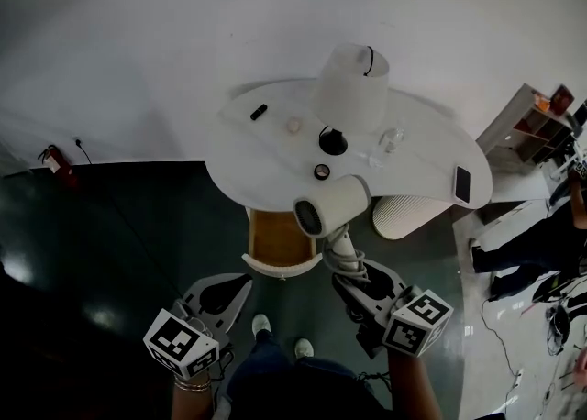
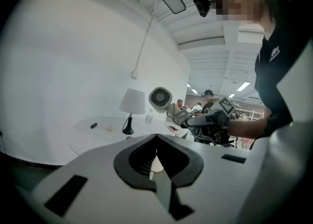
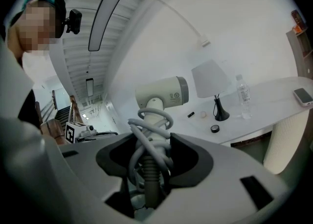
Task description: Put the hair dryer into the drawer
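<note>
Hair dryer point(image 1: 330, 205) clamped by its cord-wrapped handle between the jaws of the right gripper point(image 1: 351, 273), barrel just beyond the jaw tips, at the edge of the white table point(image 1: 431, 148). Open drawer point(image 1: 280, 242) ahead and to the left of that gripper, directly ahead of the left gripper point(image 1: 220, 294), jaws tip to tip, nothing held. Lamp point(image 1: 353, 83) farther ahead on the table

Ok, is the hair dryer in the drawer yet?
No, the right gripper grips the hair dryer by its handle, outside the open drawer.
</note>
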Tool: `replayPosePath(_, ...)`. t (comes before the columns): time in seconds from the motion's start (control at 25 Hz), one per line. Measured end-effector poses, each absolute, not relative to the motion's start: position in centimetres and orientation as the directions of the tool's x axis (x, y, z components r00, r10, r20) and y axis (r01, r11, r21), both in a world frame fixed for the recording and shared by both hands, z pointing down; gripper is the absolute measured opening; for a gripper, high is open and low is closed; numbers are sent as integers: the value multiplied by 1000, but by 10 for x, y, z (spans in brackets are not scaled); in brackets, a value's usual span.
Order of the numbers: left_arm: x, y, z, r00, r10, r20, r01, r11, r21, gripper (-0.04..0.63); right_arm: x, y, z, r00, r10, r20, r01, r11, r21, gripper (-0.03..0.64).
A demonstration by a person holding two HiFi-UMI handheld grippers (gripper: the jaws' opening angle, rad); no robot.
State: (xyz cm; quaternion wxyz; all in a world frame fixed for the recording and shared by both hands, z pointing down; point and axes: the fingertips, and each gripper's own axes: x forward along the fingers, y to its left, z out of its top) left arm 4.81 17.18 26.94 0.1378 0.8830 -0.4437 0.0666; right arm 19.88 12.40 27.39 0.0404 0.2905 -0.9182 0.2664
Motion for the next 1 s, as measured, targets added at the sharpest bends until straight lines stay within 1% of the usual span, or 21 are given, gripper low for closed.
replayPosePath(0.32, 22, 151, 277, 661, -705, 259, -751, -628, 204, 15, 171, 113, 284, -789, -548, 279, -611, 651, -450, 210)
replayPosePath(1.0, -31, 118, 297, 709, -653, 268, -705, -667, 242, 15, 129, 101, 315, -729, -564, 389, -685, 592, -426, 210)
